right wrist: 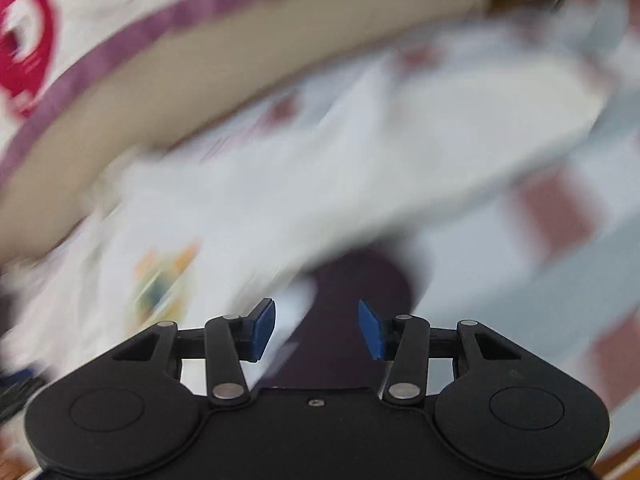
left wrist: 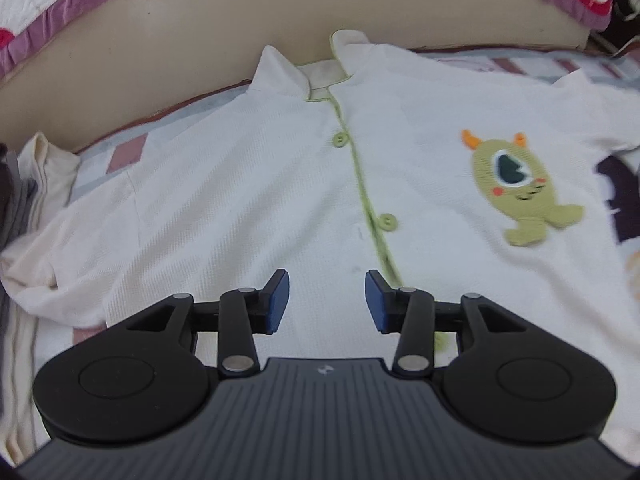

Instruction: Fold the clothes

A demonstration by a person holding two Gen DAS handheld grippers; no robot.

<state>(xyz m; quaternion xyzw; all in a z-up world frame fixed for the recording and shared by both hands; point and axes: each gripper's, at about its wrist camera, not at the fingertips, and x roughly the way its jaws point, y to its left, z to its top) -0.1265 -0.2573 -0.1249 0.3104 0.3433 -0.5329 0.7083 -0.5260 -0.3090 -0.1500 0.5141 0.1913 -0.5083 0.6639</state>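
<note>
checked bedsheet [left wrist: 124, 152], tan headboard [left wrist: 168, 52]

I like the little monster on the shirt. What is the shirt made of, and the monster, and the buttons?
The shirt looks like soft white cotton with a bumpy waffle weave. The monster seems stitched on in green thread or felt; it sits flat and matte. The buttons look like smooth green plastic, though I cannot be sure.
</note>
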